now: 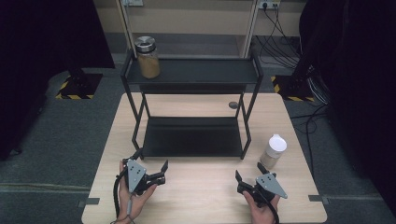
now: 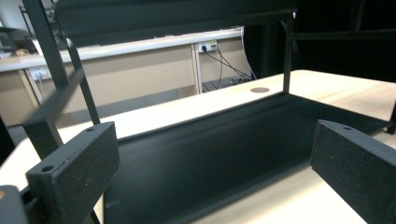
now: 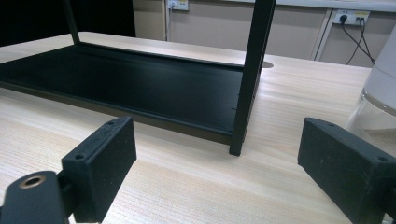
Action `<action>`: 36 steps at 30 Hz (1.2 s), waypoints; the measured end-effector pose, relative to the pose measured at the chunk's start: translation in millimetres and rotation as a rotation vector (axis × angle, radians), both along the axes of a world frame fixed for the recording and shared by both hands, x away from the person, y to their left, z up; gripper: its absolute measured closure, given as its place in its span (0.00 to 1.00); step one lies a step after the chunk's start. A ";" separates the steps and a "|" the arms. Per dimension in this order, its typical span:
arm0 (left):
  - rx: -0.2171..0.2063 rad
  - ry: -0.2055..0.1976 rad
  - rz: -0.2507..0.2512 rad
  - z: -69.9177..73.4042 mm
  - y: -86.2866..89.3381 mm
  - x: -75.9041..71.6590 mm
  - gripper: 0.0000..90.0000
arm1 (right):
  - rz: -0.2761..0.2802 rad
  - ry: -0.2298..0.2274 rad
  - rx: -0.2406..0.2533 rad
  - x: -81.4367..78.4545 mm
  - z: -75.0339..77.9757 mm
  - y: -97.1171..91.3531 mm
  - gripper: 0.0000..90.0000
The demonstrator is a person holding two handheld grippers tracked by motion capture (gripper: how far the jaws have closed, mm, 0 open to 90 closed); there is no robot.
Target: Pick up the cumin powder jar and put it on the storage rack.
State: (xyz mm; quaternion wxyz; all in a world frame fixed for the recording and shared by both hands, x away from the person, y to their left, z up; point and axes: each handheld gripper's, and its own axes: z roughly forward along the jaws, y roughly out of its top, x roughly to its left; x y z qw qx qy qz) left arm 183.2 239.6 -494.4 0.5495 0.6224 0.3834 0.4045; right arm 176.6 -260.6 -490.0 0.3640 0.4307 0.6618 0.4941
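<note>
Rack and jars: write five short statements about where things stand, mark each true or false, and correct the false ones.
1. The jar with the metal lid stands on the top shelf of the black rack. True.
2. The white-lidded jar stands on the lower shelf. False: it stands on the table, right of the rack.
3. The left gripper is open. True.
4. The right gripper grips the white-lidded jar. False: it is open and holds nothing.
5. The lower shelf carries a jar. False: it is bare.
</note>
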 end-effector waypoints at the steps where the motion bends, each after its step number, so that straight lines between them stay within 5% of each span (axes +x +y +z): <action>1: -0.001 0.005 0.000 -1.5 -0.1 -0.5 0.00 | 0.000 0.000 0.000 0.0 0.0 0.0 0.13; 21: -0.033 0.092 0.006 -15.9 -1.1 -2.2 0.00 | 0.002 0.002 0.002 0.3 0.2 -0.5 0.13; 36: -0.035 0.108 0.007 -18.5 -0.8 -0.7 0.00 | 0.000 0.003 0.002 0.5 0.3 -0.4 0.13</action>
